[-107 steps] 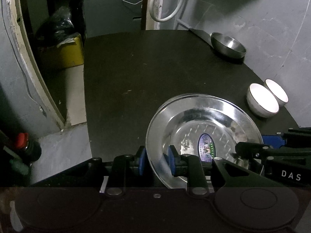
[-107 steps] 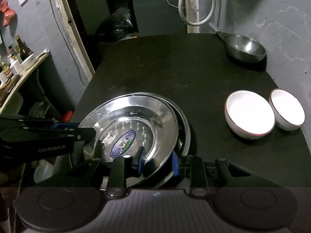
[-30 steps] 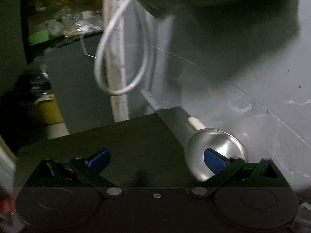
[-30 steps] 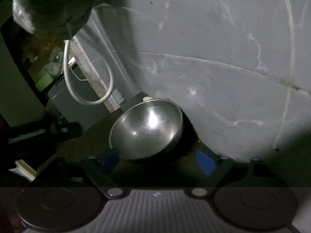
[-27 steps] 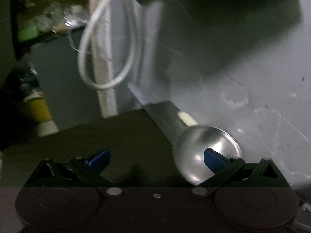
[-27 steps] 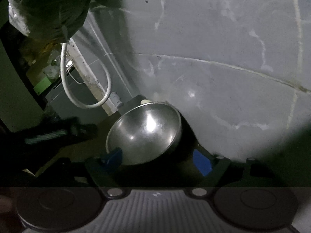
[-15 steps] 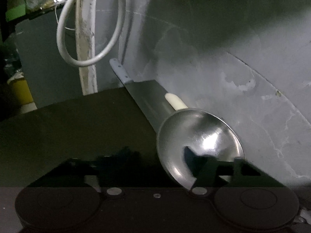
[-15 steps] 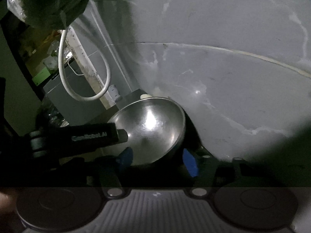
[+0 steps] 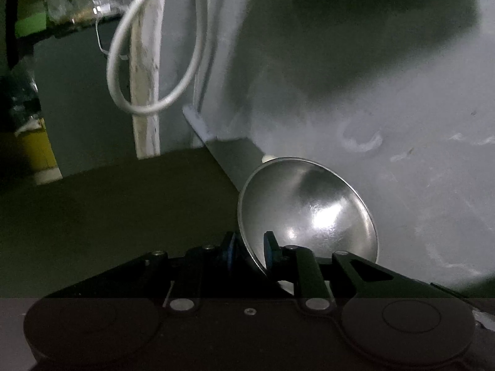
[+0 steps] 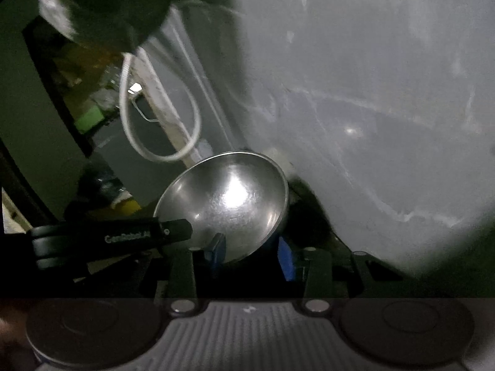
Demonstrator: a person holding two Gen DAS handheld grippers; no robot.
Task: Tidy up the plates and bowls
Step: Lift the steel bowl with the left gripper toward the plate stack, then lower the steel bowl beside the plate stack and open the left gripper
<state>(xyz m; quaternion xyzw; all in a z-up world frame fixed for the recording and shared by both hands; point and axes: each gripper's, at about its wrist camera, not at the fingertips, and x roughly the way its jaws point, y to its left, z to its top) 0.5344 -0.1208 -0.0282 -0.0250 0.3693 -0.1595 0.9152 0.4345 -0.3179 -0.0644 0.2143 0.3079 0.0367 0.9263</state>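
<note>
A steel bowl (image 9: 309, 210) stands tilted at the far corner of the black table (image 9: 123, 201), against the grey wall. My left gripper (image 9: 249, 247) pinches the bowl's near left rim, one blue pad inside and one outside, its jaws still closing. In the right wrist view the same bowl (image 10: 229, 201) shows its shiny inside. My right gripper (image 10: 252, 252) straddles the near rim, jaws closing, the left pad inside the bowl, with a gap between the right pad and the wall. The left gripper's black finger (image 10: 130, 238) reaches the bowl's left rim.
The grey wall (image 9: 386, 123) rises right behind the bowl. A white hose loop (image 9: 148, 61) hangs by a pale post at the back. A metal strip (image 9: 229, 157) runs along the table's far edge. A yellow box (image 9: 34, 151) sits beyond the table on the left.
The left jaws went from wide open beside the bowl to pinching its rim, and the bowl tipped up. The right jaws narrowed around the near rim. The left gripper came into the right view.
</note>
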